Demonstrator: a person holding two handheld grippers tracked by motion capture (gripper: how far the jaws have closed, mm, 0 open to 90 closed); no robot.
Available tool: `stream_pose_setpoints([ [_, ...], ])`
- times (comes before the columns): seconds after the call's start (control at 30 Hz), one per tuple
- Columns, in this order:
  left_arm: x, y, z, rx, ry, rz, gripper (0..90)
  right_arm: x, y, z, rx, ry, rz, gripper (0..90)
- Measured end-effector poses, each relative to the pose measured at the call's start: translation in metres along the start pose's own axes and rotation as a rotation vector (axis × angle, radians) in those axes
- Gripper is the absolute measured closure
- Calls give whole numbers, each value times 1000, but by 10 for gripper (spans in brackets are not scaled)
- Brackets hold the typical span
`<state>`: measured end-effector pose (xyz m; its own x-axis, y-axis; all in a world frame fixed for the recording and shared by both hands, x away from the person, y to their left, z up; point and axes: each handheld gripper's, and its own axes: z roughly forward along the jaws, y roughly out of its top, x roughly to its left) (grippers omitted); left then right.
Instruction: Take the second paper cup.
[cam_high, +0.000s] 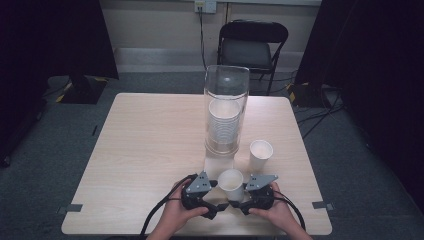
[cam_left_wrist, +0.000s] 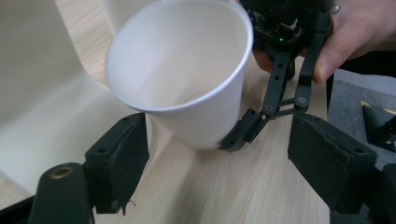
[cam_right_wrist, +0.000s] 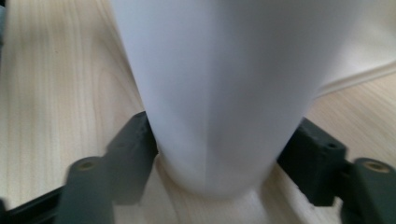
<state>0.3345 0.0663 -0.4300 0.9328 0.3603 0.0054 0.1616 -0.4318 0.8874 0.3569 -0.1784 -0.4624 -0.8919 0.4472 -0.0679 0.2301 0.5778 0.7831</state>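
So from the high view, both hands sit at the near edge of the pale wooden table (cam_high: 150, 145), and a white paper cup (cam_high: 231, 183) is tilted right between the left gripper (cam_high: 218, 186) and the right gripper (cam_high: 239, 190). Behind it there's a tall clear plastic cylinder (cam_high: 226, 107) with a stack of white cups (cam_high: 224, 125) inside, plus a second white paper cup (cam_high: 261, 155) standing upright just right of the cylinder.

Left gripper view: the cup (cam_left_wrist: 180, 74) leans with its mouth toward the camera. The left gripper's own black jaws stand wide on either side, not touching it, so open and empty. One finger of the right gripper (cam_left_wrist: 243, 130) presses against the cup's lower wall.

Right gripper view: the cup's wall (cam_right_wrist: 219, 84) is up close, and the right gripper's (cam_right_wrist: 215, 154) two pads sit snug against the base on both sides, so it's clamped on the cup.
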Motion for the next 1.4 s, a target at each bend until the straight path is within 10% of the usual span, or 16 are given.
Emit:
stream_pose_setpoints([
  [0.53, 5, -27, -20, 140, 16, 16, 198, -15, -20, -31, 28, -42, 74, 177],
  [1.4, 39, -82, -76, 182, 167, -85, 182, -43, -62, -81, 62, -180, 156, 149],
])
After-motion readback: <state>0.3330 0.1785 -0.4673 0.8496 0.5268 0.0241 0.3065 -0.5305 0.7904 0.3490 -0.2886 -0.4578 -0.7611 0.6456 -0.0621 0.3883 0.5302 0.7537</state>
